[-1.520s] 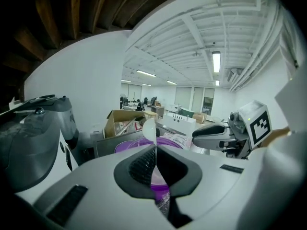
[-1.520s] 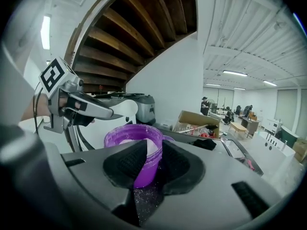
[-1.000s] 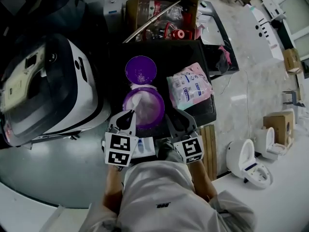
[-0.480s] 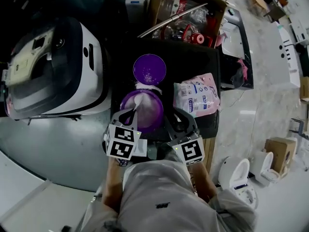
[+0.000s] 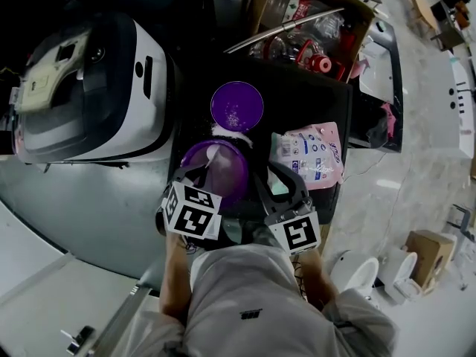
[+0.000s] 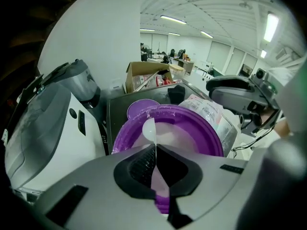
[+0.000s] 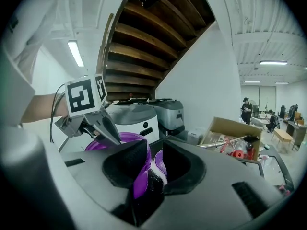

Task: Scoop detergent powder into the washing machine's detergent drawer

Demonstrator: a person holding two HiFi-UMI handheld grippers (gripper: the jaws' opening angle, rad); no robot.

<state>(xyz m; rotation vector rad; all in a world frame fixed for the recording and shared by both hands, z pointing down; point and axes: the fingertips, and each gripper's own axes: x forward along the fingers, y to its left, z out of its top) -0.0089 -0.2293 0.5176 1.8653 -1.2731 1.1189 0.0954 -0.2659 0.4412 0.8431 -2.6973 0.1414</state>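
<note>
A black table [image 5: 297, 99] fills the middle of the picture. On it a round purple lid [image 5: 236, 106] lies near the top. Just below sits a purple tub [image 5: 232, 171] of white powder. A pink and white bag [image 5: 309, 153] lies to the right. A cardboard box [image 5: 355, 10] stands at the top edge.

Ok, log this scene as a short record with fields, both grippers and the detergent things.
left gripper: shut on white scoop, above the purple tub
right gripper: shut on the tub's rim
purple tub: open, white powder inside
purple lid: off, beyond the tub
detergent bag: right of the tub
washing machine: left of the tub
</note>
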